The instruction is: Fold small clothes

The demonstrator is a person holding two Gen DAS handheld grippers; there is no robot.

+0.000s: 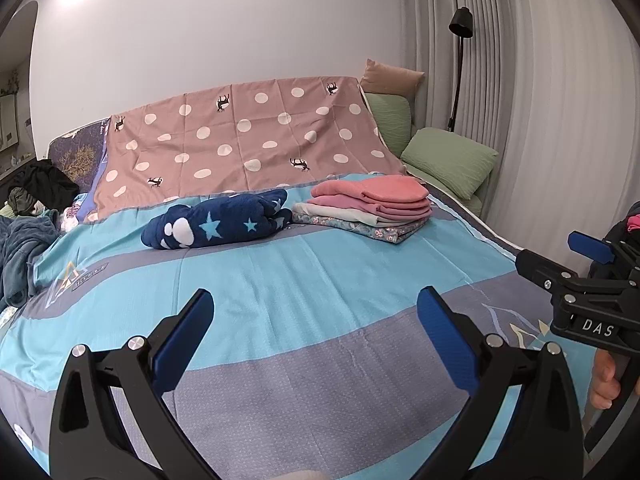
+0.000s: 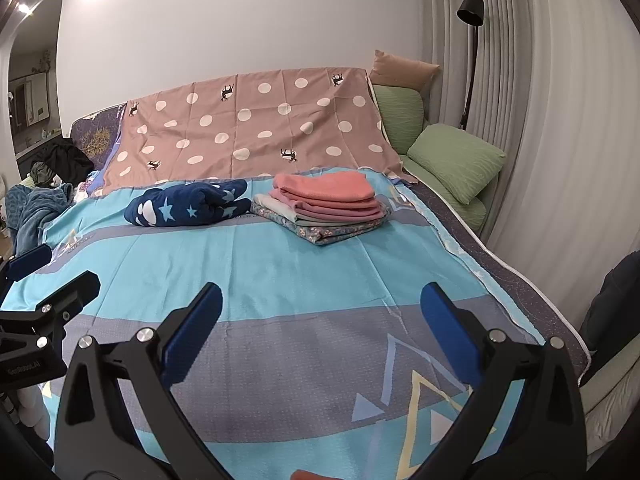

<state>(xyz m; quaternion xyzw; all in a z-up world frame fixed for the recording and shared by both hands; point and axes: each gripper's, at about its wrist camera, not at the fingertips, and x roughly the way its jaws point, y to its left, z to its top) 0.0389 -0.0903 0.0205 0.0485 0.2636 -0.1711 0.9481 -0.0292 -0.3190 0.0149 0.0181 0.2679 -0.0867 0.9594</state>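
A stack of folded clothes, pink and salmon on top and floral at the bottom, lies on the far right of the bed; it also shows in the right wrist view. A navy star-patterned garment lies bundled to its left, also seen in the right wrist view. My left gripper is open and empty above the blue and grey bedspread. My right gripper is open and empty too. The right gripper also shows at the right edge of the left wrist view.
A pink polka-dot sheet hangs at the back. Green pillows and a floor lamp stand at the right by the curtains. A teal blanket and dark clothes pile at the left.
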